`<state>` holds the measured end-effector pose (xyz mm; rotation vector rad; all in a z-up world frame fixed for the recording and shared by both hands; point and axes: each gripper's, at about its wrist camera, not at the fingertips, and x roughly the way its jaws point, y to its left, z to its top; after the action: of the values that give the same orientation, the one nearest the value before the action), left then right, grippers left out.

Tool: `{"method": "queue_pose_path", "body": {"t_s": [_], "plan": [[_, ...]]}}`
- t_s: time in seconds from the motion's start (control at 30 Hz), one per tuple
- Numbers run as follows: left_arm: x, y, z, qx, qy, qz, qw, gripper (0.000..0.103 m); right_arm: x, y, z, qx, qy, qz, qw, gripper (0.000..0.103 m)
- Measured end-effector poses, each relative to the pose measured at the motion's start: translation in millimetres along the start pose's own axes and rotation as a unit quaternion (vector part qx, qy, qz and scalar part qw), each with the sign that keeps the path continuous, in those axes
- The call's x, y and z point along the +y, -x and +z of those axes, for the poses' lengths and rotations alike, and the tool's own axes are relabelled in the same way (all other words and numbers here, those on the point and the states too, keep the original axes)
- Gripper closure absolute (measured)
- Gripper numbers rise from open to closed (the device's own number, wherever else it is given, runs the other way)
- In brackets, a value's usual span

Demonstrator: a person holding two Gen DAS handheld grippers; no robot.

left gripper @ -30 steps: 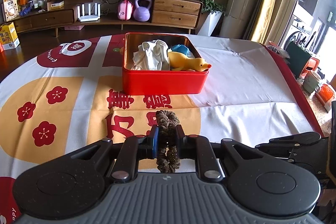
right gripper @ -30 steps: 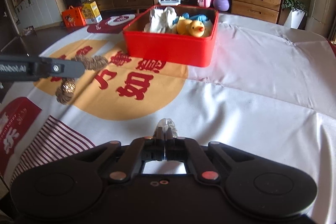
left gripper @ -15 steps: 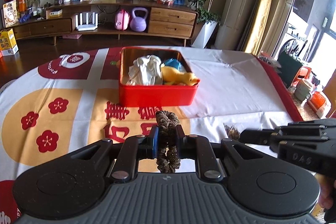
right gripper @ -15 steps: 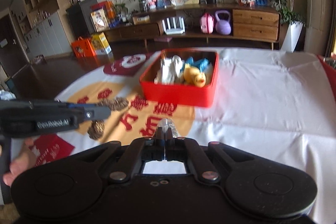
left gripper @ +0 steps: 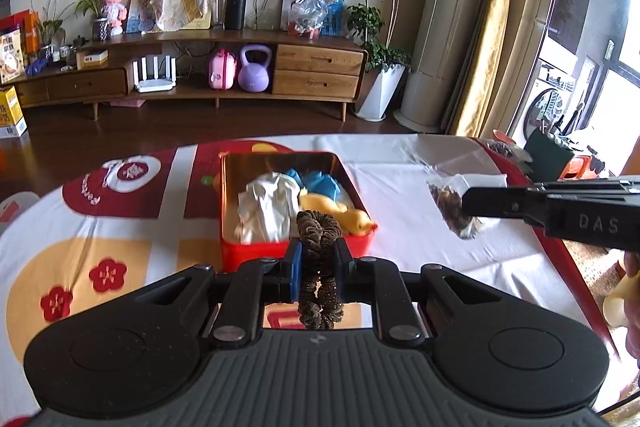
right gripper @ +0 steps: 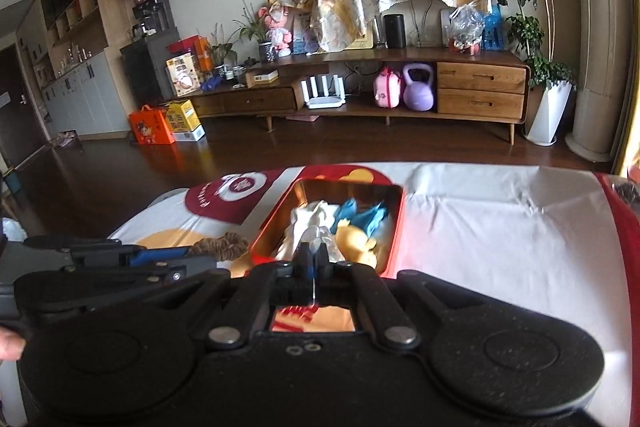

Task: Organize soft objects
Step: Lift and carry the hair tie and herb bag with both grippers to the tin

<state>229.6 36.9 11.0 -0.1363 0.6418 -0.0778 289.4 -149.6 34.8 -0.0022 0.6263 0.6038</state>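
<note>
My left gripper (left gripper: 318, 247) is shut on a brown scrunchie (left gripper: 316, 225), held in the air in front of the red tin box (left gripper: 240, 255). In the box lie a white cloth (left gripper: 268, 207), a blue soft piece (left gripper: 320, 181) and a yellow duck toy (left gripper: 352, 217). My right gripper (right gripper: 316, 255) is shut on a small crumpled clear-and-whitish piece (right gripper: 318, 239) above the near side of the box (right gripper: 394, 227). From the left wrist the right gripper (left gripper: 466, 205) reaches in from the right, its held piece (left gripper: 452, 203) looking brownish. The left gripper (right gripper: 192, 255) and scrunchie (right gripper: 220, 247) show at the right view's left.
The table (left gripper: 400, 187) wears a white cloth with red and yellow prints. A red border (left gripper: 576, 267) marks its right edge. Beyond the table are dark floor, a long wooden sideboard (left gripper: 316, 67), a potted plant (left gripper: 380, 87) and boxes on the floor (right gripper: 164, 125). A hand's fingers (left gripper: 624, 303) show at right.
Both grippers have risen, so the table and box sit lower in both views. The right gripper has come into the left view from the right. Both grips hold unchanged.
</note>
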Motion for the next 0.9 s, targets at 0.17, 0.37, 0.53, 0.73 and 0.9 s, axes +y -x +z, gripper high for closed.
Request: {"method": "queue_pose_path", "body": {"t_s": [0.17, 0.37, 0.53, 0.73, 0.9], "plan": [[8, -26, 16, 0.002, 0.001, 0.002, 1.0000, 0.087, -10, -30, 13, 0.006, -0.003, -0.006, 1.000, 0.103], [15, -59, 27, 0.001, 0.004, 0.002, 1.0000, 0.087, -21, -73, 23, 0.014, -0.001, -0.012, 1.000, 0.103], [19, -91, 27, 0.010, 0.008, 0.006, 0.9999, 0.087, -29, -110, 23, 0.031, -0.004, -0.015, 0.999, 0.103], [26, -124, 27, 0.020, 0.014, 0.006, 0.9997, 0.087, -39, -148, 20, 0.047, -0.018, -0.013, 0.999, 0.103], [31, -147, 26, 0.027, 0.019, 0.011, 0.9994, 0.087, -47, -174, 16, 0.055, -0.032, -0.013, 0.998, 0.103]]}}
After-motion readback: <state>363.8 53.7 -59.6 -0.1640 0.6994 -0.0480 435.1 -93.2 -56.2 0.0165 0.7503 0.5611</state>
